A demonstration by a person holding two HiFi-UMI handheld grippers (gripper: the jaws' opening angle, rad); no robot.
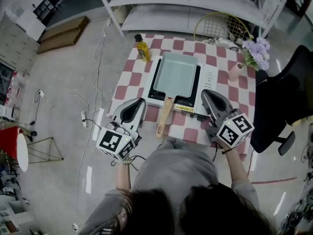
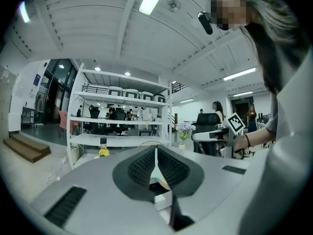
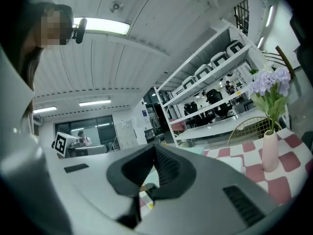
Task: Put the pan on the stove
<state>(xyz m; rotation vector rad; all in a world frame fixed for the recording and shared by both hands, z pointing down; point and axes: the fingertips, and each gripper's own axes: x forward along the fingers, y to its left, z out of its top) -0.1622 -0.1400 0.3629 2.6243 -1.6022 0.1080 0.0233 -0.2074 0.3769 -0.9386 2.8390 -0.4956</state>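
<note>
- The head view alone shows the pan [image 1: 175, 73] lying flat on the stove [image 1: 209, 78], wooden handle [image 1: 164, 115] towards the person; the gripper views show their own jaws and a white shelf [image 2: 122, 140] behind
- One pan, one stove, one oil bottle [image 1: 143, 48], one vase [image 1: 235, 71]; two grippers
- The left gripper [image 1: 142, 102] and right gripper [image 1: 205, 93] sit either side of the handle, apart from it; each claw is pressed together, empty
- A black chair [image 1: 288, 92] stands beside the checked table [image 1: 128, 82]
</note>
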